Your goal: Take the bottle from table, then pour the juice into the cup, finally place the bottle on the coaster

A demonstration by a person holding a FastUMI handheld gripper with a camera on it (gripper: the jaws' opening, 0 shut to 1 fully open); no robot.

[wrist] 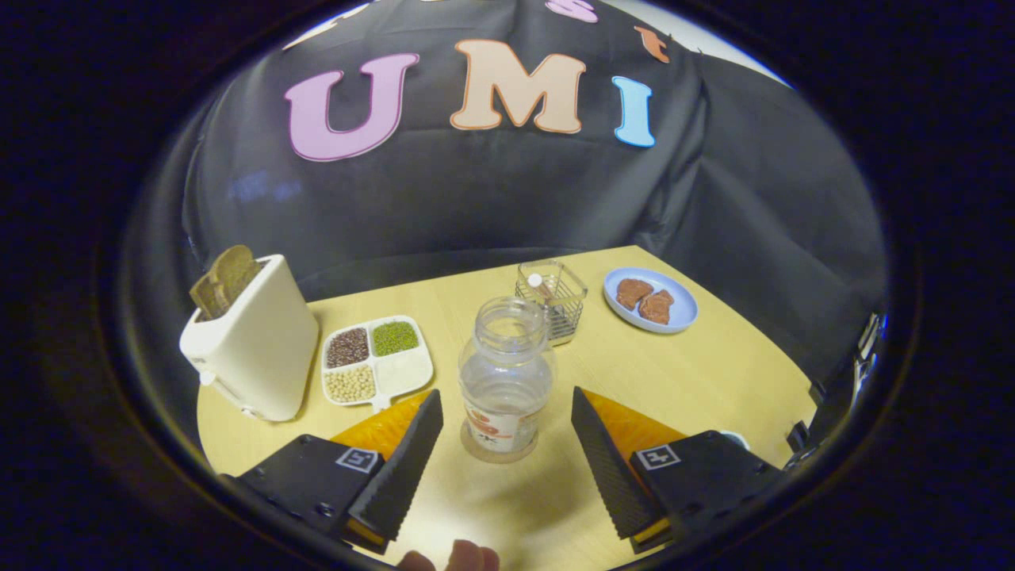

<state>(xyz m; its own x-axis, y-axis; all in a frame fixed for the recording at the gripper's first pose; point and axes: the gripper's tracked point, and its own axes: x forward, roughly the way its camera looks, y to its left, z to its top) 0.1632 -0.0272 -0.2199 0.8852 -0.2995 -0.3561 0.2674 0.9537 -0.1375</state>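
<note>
Your fingertips (pixel 456 557) show nearest, at the bottom. Gripper (pixel 507 412) spread wide, grasping nothing; its 2 fingers flank the bottle (pixel 505 379) without touching. Bottle upright, uncapped, on the coaster (pixel 499 452), on the table (pixel 698 373). Far left: toaster (pixel 254 341), 4-part tray (pixel 377 361). Beyond the bottle: wire basket (pixel 553 297). Far right: plate (pixel 650 300).

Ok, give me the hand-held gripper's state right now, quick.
Hand-held gripper: open, holding nothing; the bottle stands on the coaster between its fingers, untouched.
</note>
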